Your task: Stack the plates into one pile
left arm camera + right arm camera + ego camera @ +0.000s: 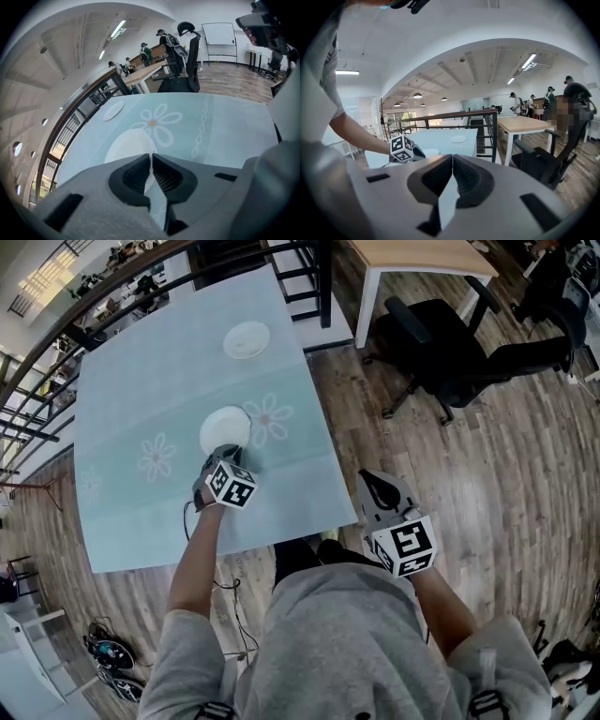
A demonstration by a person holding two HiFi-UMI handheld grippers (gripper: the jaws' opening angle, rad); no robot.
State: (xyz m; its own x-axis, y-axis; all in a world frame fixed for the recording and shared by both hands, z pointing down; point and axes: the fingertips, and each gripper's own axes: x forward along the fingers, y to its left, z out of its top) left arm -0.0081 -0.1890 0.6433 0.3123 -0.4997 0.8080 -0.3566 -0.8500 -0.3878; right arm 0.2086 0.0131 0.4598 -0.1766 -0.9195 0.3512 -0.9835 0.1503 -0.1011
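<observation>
Jaws together, left gripper (219, 456) tilted down at near plate (223, 426)

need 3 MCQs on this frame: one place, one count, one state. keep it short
1. Where is the right gripper relative to the table?
A) over its middle
B) past its edge, over the wood floor
C) under it

2. How many white plates lie on the table?
A) one
B) four
C) two

3. How do the plates lie?
A) apart, each flat on the tablecloth
B) stacked
C) one on edge

Key:
1 B: the head view shows it beyond the table's right edge, with floorboards around it.
2 C: there is a near plate and a far plate, and no others.
3 A: bare flowered cloth lies between the two.
</observation>
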